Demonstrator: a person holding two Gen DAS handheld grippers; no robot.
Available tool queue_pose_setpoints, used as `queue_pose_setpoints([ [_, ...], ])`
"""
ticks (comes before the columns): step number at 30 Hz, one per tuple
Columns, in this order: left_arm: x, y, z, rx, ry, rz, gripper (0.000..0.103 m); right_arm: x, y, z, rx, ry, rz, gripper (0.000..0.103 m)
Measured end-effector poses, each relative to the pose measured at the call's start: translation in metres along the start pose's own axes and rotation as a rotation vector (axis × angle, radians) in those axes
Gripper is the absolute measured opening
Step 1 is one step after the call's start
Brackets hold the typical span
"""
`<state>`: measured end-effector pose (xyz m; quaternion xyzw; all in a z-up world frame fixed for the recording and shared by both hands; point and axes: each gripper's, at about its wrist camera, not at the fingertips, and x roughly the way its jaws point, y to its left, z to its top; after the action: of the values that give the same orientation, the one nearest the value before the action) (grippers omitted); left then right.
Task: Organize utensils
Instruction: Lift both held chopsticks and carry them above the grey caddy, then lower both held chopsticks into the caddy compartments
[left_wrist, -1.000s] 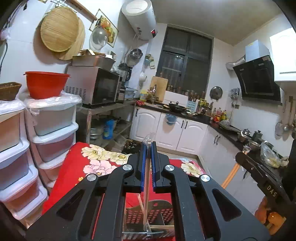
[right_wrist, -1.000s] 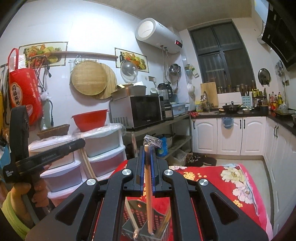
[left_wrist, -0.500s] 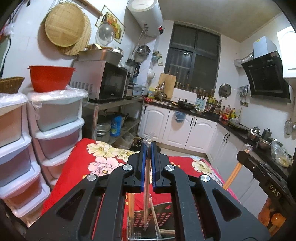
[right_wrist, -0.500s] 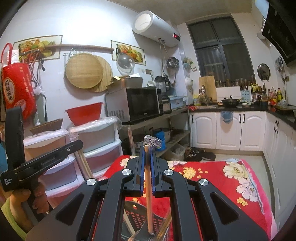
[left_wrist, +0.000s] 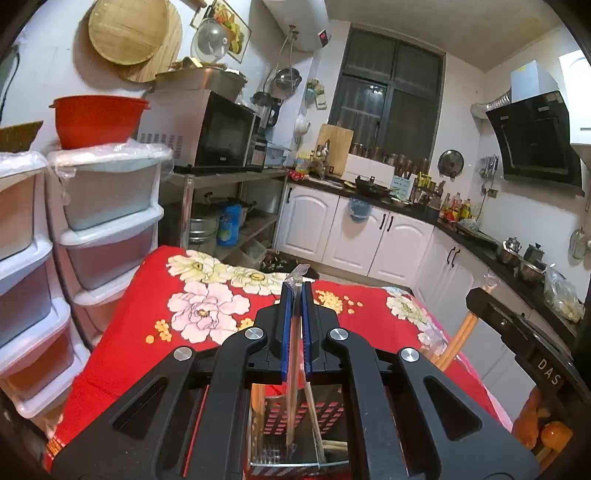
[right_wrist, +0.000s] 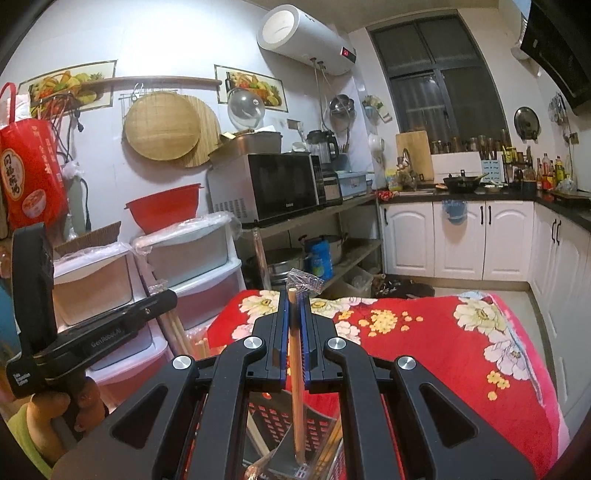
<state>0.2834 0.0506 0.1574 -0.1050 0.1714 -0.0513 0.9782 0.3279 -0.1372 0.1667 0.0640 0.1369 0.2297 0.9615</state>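
My left gripper (left_wrist: 294, 291) is shut on a thin wooden chopstick (left_wrist: 292, 387) in a clear wrapper. The stick hangs down into a perforated utensil basket (left_wrist: 325, 413) on the red flowered cloth (left_wrist: 147, 332). My right gripper (right_wrist: 294, 295) is shut on a thicker wooden chopstick (right_wrist: 297, 391), whose lower end reaches into the same basket (right_wrist: 284, 424). Other sticks lean inside the basket in both views. The right gripper's body (left_wrist: 517, 332) shows at the right edge of the left wrist view. At the left of the right wrist view a hand holds the left gripper's body (right_wrist: 92, 339).
White plastic drawers (left_wrist: 110, 221) stand left of the table, with a red bowl (left_wrist: 96, 118) on top. A microwave (right_wrist: 273, 184) sits on a metal shelf behind. White cabinets (right_wrist: 461, 236) and a dark counter run along the back and right walls.
Both grippers have sunk toward the table. Their chopsticks reach deeper into the basket, and more of the red cloth shows ahead.
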Motion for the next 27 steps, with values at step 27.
queue_pose_setpoints([
  [27, 0.018, 0.001, -0.044, 0.009, 0.103, -0.001, 0.001, 0.017, -0.009, -0.044, 0.054, 0.096, 0.010, 0.006],
])
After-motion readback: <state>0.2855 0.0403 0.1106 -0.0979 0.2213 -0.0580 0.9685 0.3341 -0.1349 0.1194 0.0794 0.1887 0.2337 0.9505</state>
